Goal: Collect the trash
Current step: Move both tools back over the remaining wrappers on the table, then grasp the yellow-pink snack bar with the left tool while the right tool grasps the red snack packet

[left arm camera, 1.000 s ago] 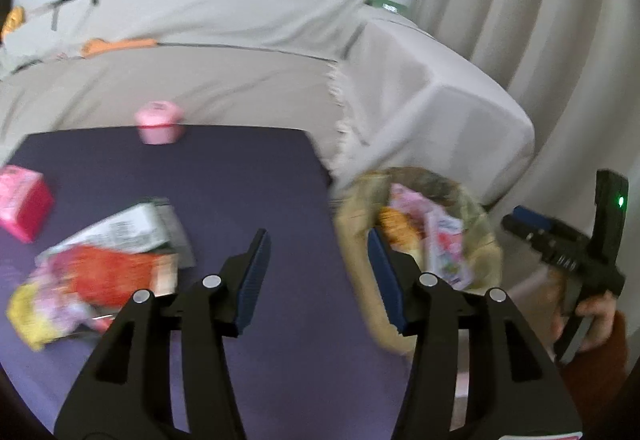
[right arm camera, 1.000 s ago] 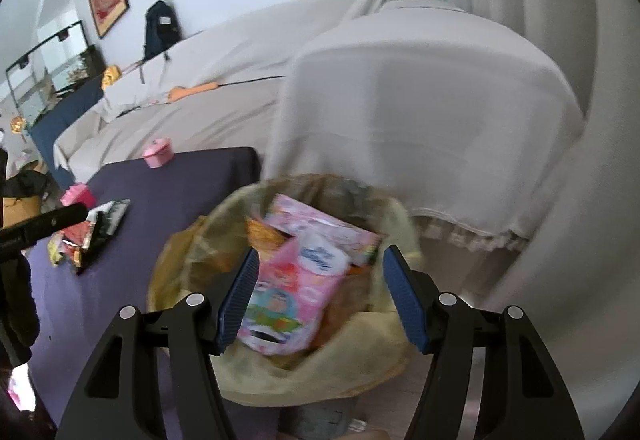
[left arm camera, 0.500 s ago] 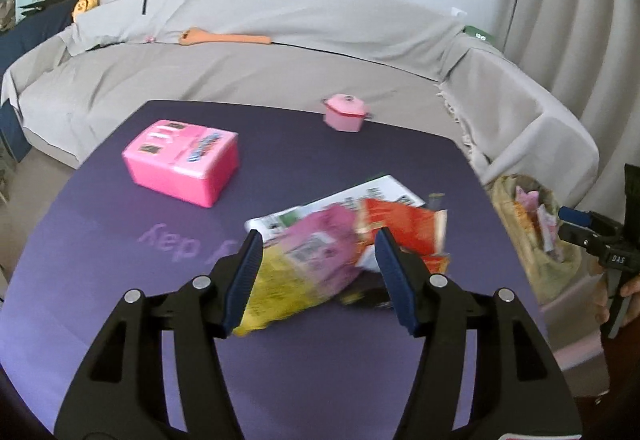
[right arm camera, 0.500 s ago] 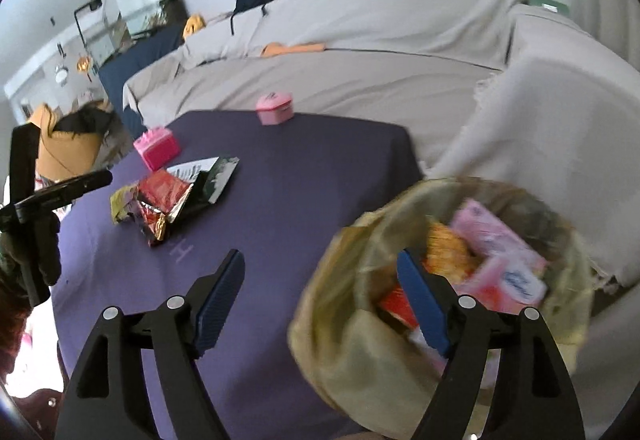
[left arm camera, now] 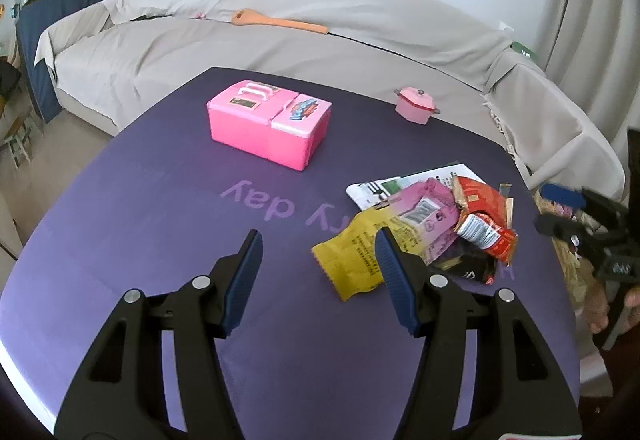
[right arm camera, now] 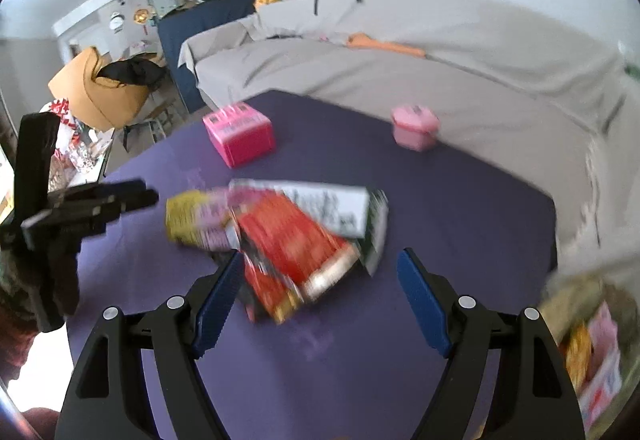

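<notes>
A heap of wrappers lies on the purple table [left arm camera: 160, 208]: a yellow and pink packet [left arm camera: 384, 236], a red packet [left arm camera: 484, 216] and a white printed sheet [left arm camera: 404, 186]. My left gripper [left arm camera: 318, 260] is open and empty, just left of the heap. In the right wrist view the red packet [right arm camera: 296, 244] lies ahead of my open, empty right gripper [right arm camera: 320, 280]. The yellowish trash bag [right arm camera: 592, 352] with wrappers inside hangs off the table's right edge. The right gripper shows in the left wrist view [left arm camera: 568, 216].
A pink toy box [left arm camera: 268, 122] and a small pink toy pot [left arm camera: 416, 106] stand at the far side of the table. A beige covered sofa [left arm camera: 280, 24] runs behind it, with an orange spoon [left arm camera: 280, 20] on it.
Both grippers have swung left from the trash bag to the wrapper heap on the table. Both stayed open and empty.
</notes>
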A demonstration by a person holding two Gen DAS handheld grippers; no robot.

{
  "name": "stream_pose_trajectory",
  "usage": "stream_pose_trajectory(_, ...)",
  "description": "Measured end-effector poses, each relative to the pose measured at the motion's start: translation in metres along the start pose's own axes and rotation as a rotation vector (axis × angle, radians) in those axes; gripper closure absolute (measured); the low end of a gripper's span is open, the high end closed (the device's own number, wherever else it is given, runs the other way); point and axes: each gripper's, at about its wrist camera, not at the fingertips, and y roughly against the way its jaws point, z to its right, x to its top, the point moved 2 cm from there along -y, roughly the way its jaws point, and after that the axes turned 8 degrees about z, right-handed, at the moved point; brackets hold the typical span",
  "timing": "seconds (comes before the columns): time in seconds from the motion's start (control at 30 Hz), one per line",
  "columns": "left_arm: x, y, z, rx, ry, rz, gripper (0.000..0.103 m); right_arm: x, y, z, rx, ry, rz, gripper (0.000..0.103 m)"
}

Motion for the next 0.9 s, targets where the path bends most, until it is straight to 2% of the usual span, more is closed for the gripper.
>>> stream_pose_trajectory(0.13, -0.002, 0.001, -0.001, -0.008, -0.005, -0.006, 0.048, 0.015, -0.030, -0.020, 0.028, 0.067, -0.028, 0.028)
stream_pose_trajectory(0.3, 0.000, 0.003, 0.004, -0.037, -0.015, -0.002, 0.048, 0.004, -0.054, -0.021, -0.002, 0.109, -0.111, 0.028)
stream_pose_trajectory(0.53, -0.001, -0.006, 0.028, -0.119, -0.129, -0.013, 0.047, -0.018, -0.040, 0.034, -0.100, -0.024, -0.120, 0.028)
stream_pose_trajectory(0.67, -0.002, -0.014, 0.043, -0.150, -0.178, -0.033, 0.047, -0.029, -0.032, 0.064, -0.123, -0.117, -0.131, 0.028)
stream_pose_trajectory(0.8, 0.000, -0.022, 0.061, -0.172, -0.271, -0.046, 0.047, -0.041, -0.028, 0.078, -0.106, -0.177, -0.153, 0.028)
stream_pose_trajectory(0.9, 0.001, -0.033, 0.071, -0.143, -0.321, -0.069, 0.047, -0.047, -0.026, 0.079, -0.090, -0.191, -0.155, 0.028)
